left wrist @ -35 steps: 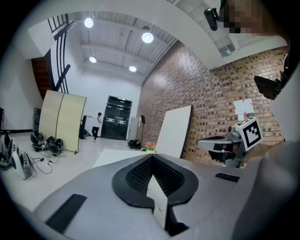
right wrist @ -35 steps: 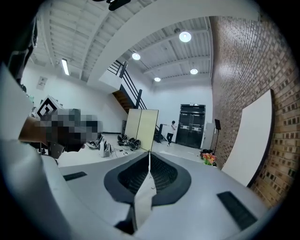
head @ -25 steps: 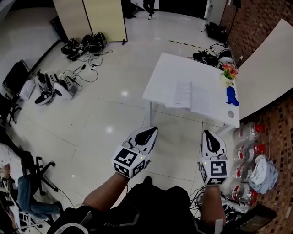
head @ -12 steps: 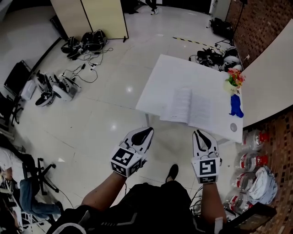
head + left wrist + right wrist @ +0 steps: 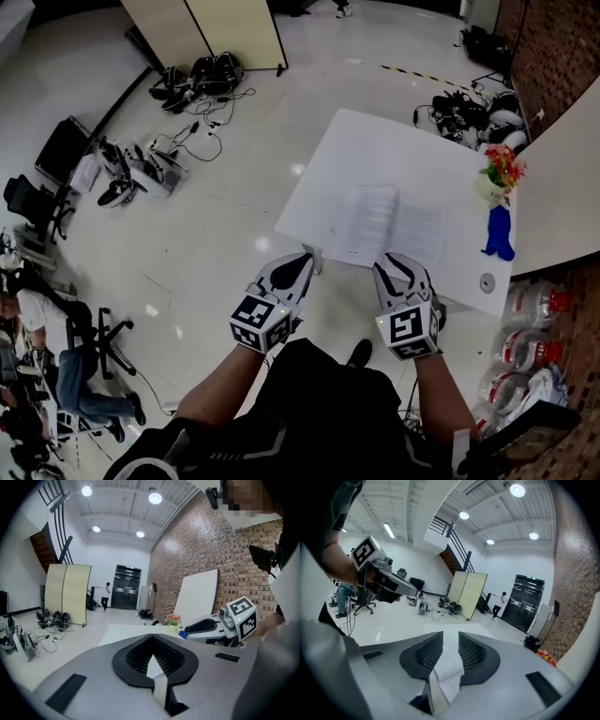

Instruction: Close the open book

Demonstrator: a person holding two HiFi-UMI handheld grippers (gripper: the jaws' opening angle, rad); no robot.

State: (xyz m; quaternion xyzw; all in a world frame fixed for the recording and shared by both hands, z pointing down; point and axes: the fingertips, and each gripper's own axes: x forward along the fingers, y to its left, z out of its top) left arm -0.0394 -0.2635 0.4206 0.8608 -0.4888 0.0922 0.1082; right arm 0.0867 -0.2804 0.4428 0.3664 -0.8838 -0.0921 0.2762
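Here the open book [image 5: 384,225] is lying flat at the near edge of the white table [image 5: 375,141], just ahead of both grippers. Its spine is running away from the person, leaning slightly right as it goes. The two pages are spreading left and right, so the long axis of the spread is lying along the table's near edge.

On the floor right of the table, clear bottles [image 5: 532,347] with red caps are sitting; what is in them cannot be told. Farther back, at the table's right edge, a small pale pot [image 5: 488,187] is holding red and yellow flowers [image 5: 506,165], with a blue thing [image 5: 498,234] lying just nearer than it.

The left gripper [image 5: 307,255] is hovering by the table's near edge, left of the book, with its jaws pressed together and gripping nothing. The right gripper [image 5: 398,264] is hanging at the book's near edge. Its jaws have just been opening and are standing partly spread, with the printed page showing in the gap and neither pad pressing on it.
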